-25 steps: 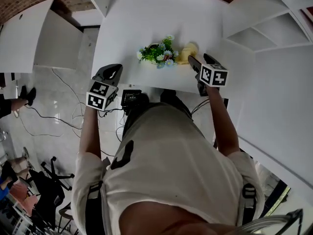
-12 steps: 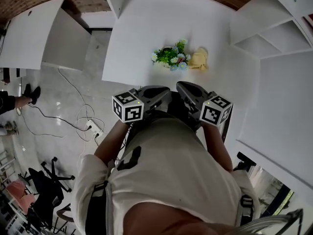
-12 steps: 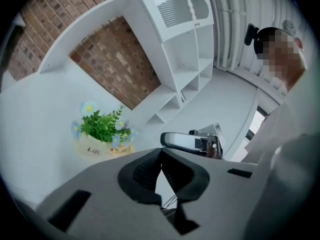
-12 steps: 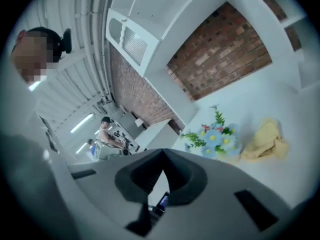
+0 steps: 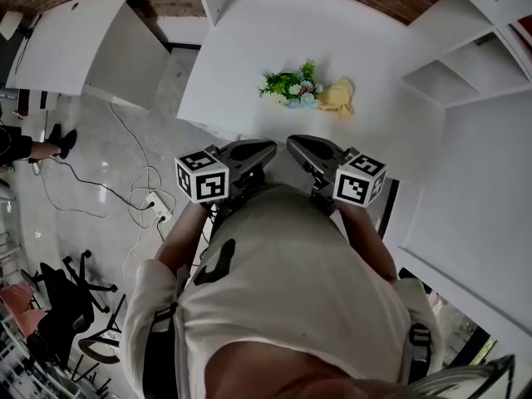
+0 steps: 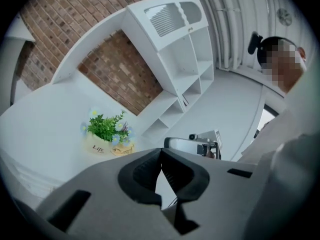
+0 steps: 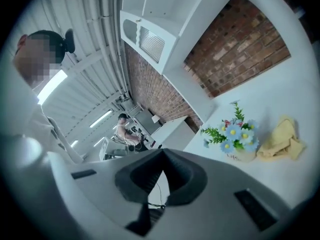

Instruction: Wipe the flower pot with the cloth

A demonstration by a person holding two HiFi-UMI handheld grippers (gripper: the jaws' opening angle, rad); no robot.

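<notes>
Flower pot [image 5: 291, 90] on table [image 5: 241, 48], yellow cloth [image 5: 338, 98] lying beside it for wiping; I'm holding left gripper [image 5: 259, 150], right gripper [image 5: 301, 148] short, jaws closed, empty.

cloth [image 7: 282, 139] yel | flower pot [image 7: 240, 156] cream | flowers [image 7: 234, 133] blue, grn lvs | table [image 5: 249, 48] wht | wall [image 7: 240, 39] red brick

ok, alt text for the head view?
Seen from above, a person holds the left tongs and right tongs, both shut and empty, tips close together by the near edge of a white table. On it stands a flower pot with a yellow cloth beside it.
</notes>
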